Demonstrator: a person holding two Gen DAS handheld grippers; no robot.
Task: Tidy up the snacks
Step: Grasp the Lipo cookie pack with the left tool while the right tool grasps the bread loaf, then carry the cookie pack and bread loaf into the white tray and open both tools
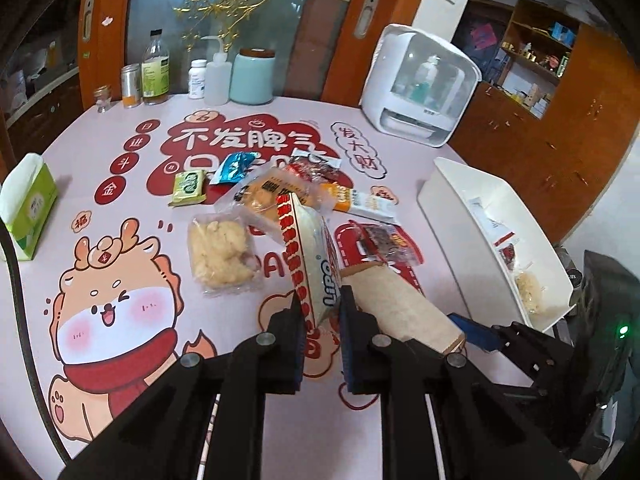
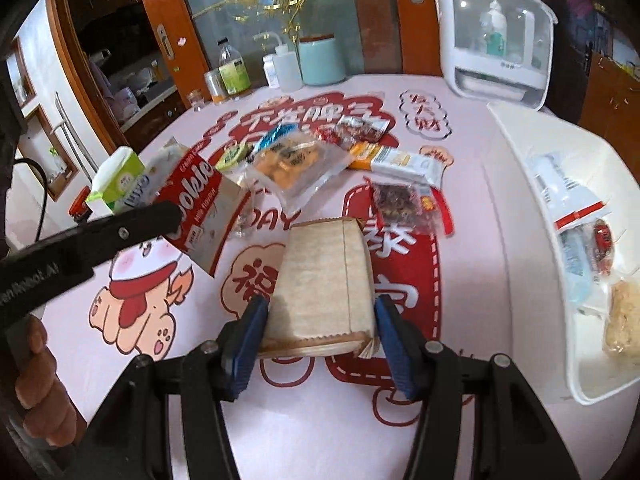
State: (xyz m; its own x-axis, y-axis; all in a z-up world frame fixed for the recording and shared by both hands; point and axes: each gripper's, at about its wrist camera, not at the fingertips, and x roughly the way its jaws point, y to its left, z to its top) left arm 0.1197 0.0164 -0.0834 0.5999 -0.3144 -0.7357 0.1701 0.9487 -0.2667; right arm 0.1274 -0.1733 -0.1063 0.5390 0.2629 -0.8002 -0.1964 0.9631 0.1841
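Left wrist view, jaws: the left gripper (image 1: 320,312) is closed narrow on the lower edge of a red-and-white cardboard cookie box (image 1: 310,256), which rises tilted ahead of the fingertips, clear of the table.
Left wrist view, neighbour: a beige paper snack packet (image 1: 400,304) lies just right of the jaws, its long axis running away and to the left.
Left wrist view, goal: the white plastic tray (image 1: 444,200) sits well to the right, beyond that packet.
Right wrist view, jaws: the right gripper (image 2: 320,320) clamps the beige packet (image 2: 324,280) across its width, long axis pointing straight ahead.
Right wrist view, goal: the tray (image 2: 516,160) is to the right of the jaws; this arm looks nearer to it.
Hidden: the tray's near end is cut off by 1 gripper body in the left view; the blurred wrappers inside it (image 2: 580,248) are probably 3 or 4 snacks.
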